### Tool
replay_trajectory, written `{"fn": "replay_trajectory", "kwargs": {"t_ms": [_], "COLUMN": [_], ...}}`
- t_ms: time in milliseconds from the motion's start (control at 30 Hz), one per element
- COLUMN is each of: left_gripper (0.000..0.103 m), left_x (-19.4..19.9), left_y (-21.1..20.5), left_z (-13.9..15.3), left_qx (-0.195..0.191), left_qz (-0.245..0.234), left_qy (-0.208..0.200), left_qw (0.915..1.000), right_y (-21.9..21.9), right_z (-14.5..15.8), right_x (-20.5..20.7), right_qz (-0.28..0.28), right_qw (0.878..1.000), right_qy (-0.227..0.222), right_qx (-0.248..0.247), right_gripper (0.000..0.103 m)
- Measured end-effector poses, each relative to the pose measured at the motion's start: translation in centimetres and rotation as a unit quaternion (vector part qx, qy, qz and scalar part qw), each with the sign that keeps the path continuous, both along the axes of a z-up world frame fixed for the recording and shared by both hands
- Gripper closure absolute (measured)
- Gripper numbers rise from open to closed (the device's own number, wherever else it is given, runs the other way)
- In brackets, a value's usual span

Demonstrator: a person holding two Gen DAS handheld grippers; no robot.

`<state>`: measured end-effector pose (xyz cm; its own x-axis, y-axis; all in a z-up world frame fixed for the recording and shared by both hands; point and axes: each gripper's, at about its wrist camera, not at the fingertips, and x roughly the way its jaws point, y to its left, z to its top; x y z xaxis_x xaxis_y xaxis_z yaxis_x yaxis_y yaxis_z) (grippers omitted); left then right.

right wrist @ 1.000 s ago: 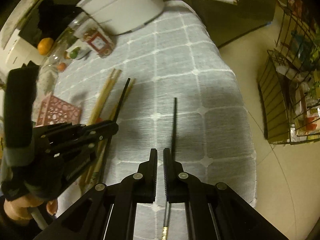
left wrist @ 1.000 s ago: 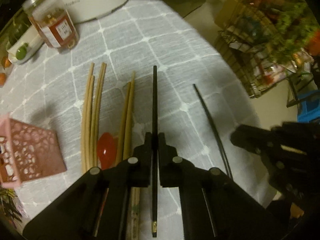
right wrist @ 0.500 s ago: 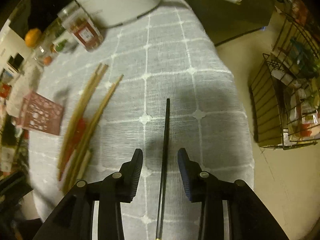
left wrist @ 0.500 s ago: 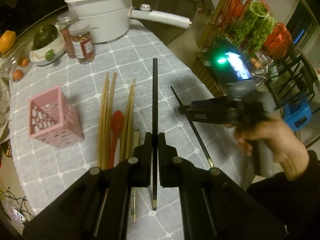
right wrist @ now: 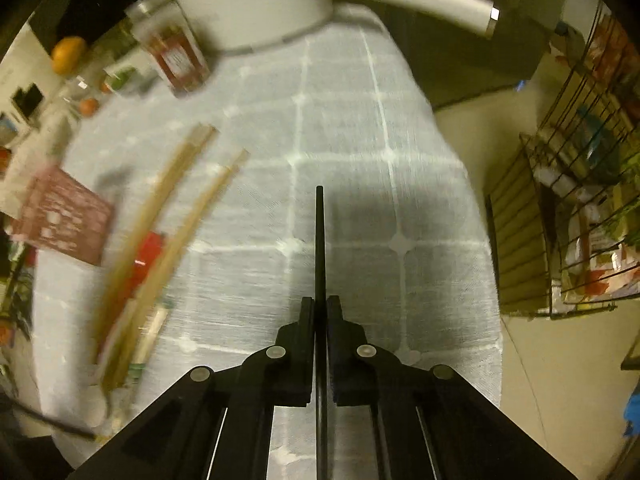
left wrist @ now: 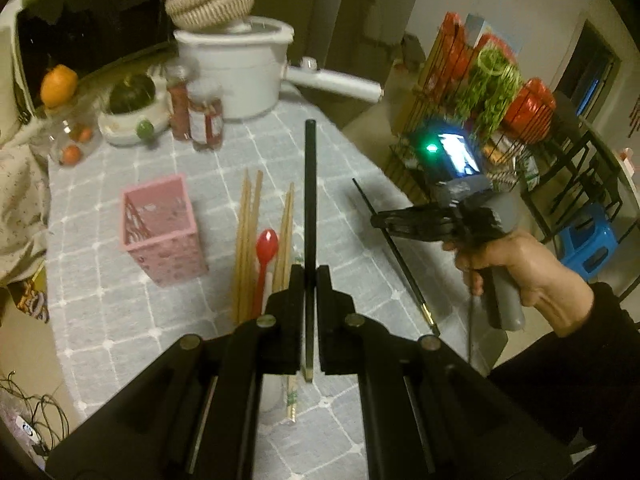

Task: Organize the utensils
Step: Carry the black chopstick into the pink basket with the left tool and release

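In the left wrist view my left gripper [left wrist: 308, 280] is shut on a black chopstick [left wrist: 309, 200], held above the grey checked tablecloth [left wrist: 352, 168] and pointing away from me. Left of it lie several wooden chopsticks [left wrist: 246, 240], a red spoon [left wrist: 266, 248] and an upright pink lattice basket [left wrist: 160, 232]. To the right, a hand [left wrist: 520, 268] holds my right gripper [left wrist: 374, 222] over a second black chopstick [left wrist: 400, 260]. The right wrist view shows that gripper [right wrist: 319, 306] shut on this black chopstick [right wrist: 319, 240], low over the cloth. The wooden chopsticks [right wrist: 168, 220] appear blurred at its left.
A white pot [left wrist: 236, 76] with a long handle, two jars [left wrist: 206, 116] and a bowl holding a green squash [left wrist: 132, 108] stand at the table's far end. Past the table's right edge are a wire rack [left wrist: 480, 92] and a blue stool [left wrist: 588, 244].
My left gripper has risen and drawn back with its black chopstick, so more of the table shows. My right gripper opened around the second black chopstick, then closed on it.
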<state>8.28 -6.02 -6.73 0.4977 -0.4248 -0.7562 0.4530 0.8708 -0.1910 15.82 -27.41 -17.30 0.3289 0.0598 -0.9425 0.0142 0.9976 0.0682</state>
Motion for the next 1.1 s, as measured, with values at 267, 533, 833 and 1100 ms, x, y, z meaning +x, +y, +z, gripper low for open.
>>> {"fn": "replay_trajectory", "kwargs": {"t_ms": [267, 533, 833, 1100], "left_gripper": [0.097, 0.097, 0.097, 0.097], "left_x": [-0.7, -1.3, -0.3, 2.3], "left_y": [2.9, 5.7, 8.7, 10.4], "left_z": [2.9, 6.4, 8.0, 6.3], "left_qx": [-0.033, -0.064, -0.091, -0.08], "left_qz": [0.026, 0.064, 0.121, 0.17], "left_qy": [-0.063, -0.137, -0.202, -0.209], "left_qw": [0.9972, 0.9864, 0.9676, 0.9597], "right_y": [3.4, 6.5, 8.5, 9.6], "right_z": [8.0, 12.3, 15.7, 15.3], "right_x": [-4.2, -5.3, -5.1, -4.2], "right_qz": [0.044, 0.076, 0.092, 0.099], "right_qw": [0.99, 0.973, 0.96, 0.966], "right_qy": [-0.136, -0.217, -0.263, -0.239], "right_qx": [0.001, 0.001, 0.013, 0.005], "right_gripper": [0.098, 0.098, 0.098, 0.098]}}
